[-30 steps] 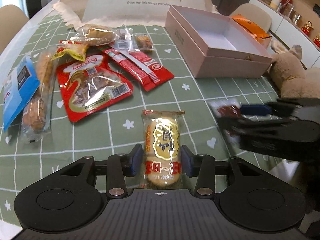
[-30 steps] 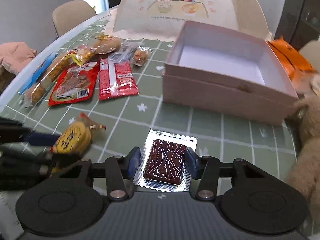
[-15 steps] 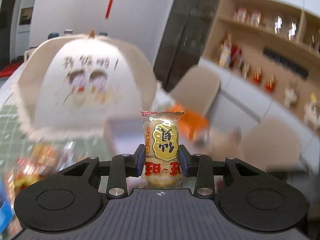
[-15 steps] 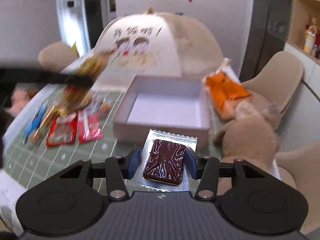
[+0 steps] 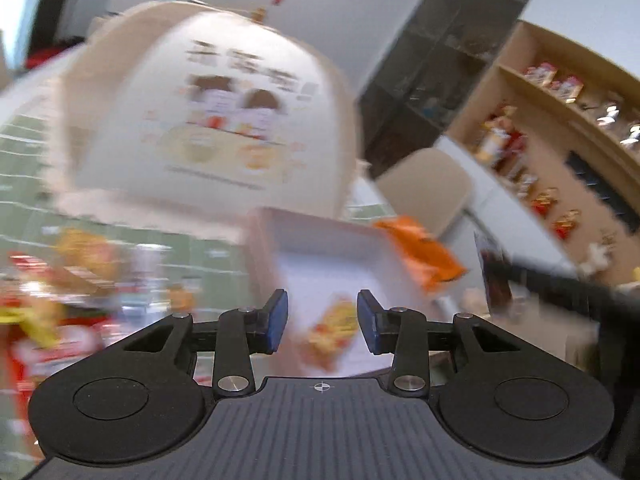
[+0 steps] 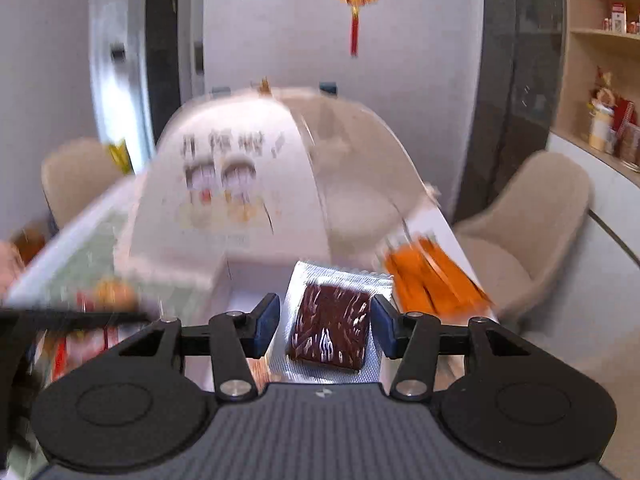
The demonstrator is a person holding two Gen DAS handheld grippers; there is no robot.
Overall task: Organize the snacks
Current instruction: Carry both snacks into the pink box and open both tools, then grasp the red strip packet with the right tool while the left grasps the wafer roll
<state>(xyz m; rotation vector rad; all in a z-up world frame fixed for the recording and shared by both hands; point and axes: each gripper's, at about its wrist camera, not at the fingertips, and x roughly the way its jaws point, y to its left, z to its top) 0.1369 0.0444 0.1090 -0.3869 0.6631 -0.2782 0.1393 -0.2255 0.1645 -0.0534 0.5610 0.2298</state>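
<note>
Both grippers are dropping snacks into the box (image 5: pixel 320 240) at 12 o'clock: the left gripper (image 5: pixel 322 322) is gaping, its yellow cracker pack (image 5: pixel 332 334) falling free; the right gripper (image 6: pixel 325 320) is opening around the brown packet (image 6: pixel 330 330). Next, I judge, is fetching the snacks at 9 o'clock.

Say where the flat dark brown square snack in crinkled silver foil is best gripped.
Pinch the thick block of the dark brown square snack across its two side edges, coming from its near end as the right gripper lines up, its opening jaws flanking it. The foil margin looks thin and floppy, so probably a poorer hold.
</note>
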